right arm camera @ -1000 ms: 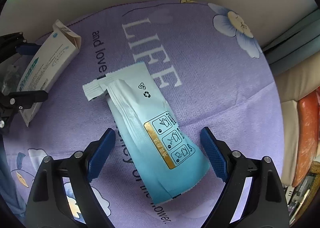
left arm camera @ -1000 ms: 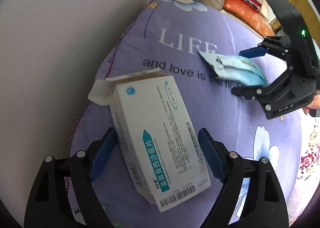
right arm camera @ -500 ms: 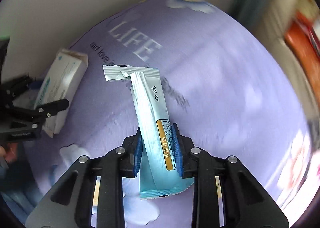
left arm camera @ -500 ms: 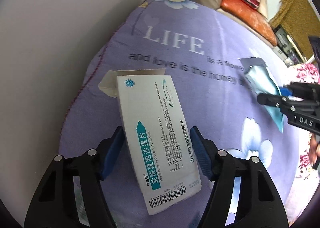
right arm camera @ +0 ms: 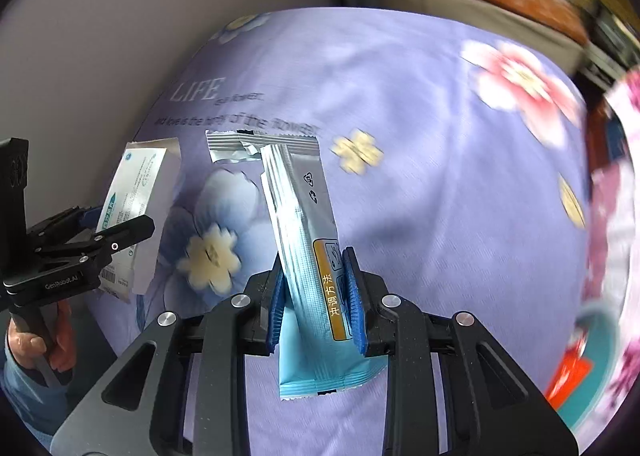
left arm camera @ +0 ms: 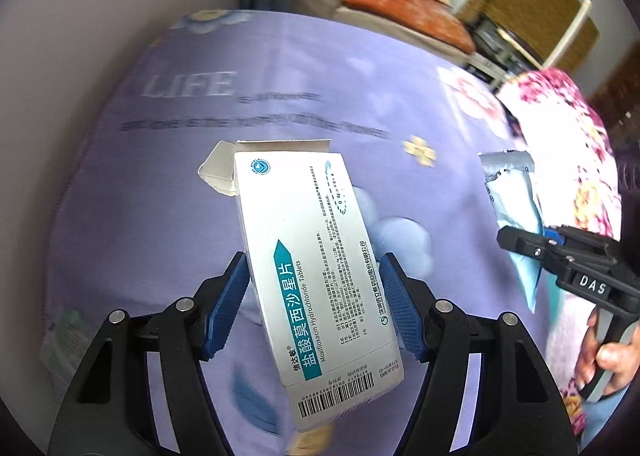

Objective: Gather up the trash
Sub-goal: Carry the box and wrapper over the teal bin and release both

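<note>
Above purple bedspread [left arm camera: 168, 216]: left gripper [left arm camera: 314, 288] clamps medicine box [left arm camera: 308, 256] mid-length, light stiff card, likely crushable. Right gripper [right arm camera: 316, 288] pinches blue sachet [right arm camera: 308, 256] near bottom; soft, slick foil, may slip.

Black claw [left arm camera: 314, 306], blue ribbed pads [left arm camera: 226, 308].

The left gripper [left arm camera: 314, 288] has its blue pads [left arm camera: 228, 300] pressed against the two long sides of a white tablet box [left arm camera: 308, 256], which juts forward past its fingertips, lifted clear. The right gripper [right arm camera: 316, 292] has its pads [right arm camera: 354, 296] closed nearly together on a light-blue sachet [right arm camera: 308, 252], which stands up ahead of them. Each gripper shows in the other's view off to the side, with a bare hand [right arm camera: 36, 348] wrapped around the handle behind it.
</note>
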Demonstrator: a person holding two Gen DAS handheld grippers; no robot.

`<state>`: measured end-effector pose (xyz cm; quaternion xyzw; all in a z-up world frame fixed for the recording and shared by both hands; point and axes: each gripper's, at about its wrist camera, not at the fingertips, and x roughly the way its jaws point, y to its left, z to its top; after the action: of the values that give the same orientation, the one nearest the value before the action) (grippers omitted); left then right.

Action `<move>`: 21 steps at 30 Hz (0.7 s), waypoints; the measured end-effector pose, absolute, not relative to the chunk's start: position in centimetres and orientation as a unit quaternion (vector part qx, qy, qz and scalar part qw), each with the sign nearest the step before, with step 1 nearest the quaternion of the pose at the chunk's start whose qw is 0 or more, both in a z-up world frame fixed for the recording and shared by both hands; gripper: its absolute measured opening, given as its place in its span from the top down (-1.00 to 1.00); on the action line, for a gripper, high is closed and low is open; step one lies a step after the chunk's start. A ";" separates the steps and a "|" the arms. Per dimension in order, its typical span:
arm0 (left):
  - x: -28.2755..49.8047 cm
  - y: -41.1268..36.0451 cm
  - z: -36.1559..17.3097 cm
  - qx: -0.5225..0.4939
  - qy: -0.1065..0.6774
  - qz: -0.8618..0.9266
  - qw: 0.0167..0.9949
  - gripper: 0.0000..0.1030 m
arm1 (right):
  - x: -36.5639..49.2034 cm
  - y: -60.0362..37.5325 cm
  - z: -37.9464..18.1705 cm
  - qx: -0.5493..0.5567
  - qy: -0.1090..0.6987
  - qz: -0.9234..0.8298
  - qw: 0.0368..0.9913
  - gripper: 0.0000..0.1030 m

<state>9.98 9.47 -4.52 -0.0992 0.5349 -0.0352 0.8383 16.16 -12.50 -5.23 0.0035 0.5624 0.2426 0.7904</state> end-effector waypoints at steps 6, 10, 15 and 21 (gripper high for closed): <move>9.3 3.2 -3.8 -0.064 0.532 -0.080 0.841 -0.32 | 11.5 -18.9 -5.1 0.065 0.544 0.194 0.814 0.50; 9.3 -0.7 -3.6 -0.044 0.533 -0.107 0.838 -0.32 | 8.6 -23.6 -5.1 0.100 0.534 0.164 0.824 0.50; 9.1 -6.1 -3.1 -0.013 0.530 -0.139 0.836 -0.32 | 6.4 -27.9 -5.1 0.135 0.516 0.132 0.835 0.50; 9.0 -11.5 -3.1 0.018 0.532 -0.166 0.830 -0.33 | 4.4 -33.7 -5.0 0.180 0.490 0.100 0.847 0.50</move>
<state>9.01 -11.51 -3.12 0.0179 0.5315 -0.1660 0.8304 4.43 -33.72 -4.96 0.1803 0.4904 0.1000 0.8467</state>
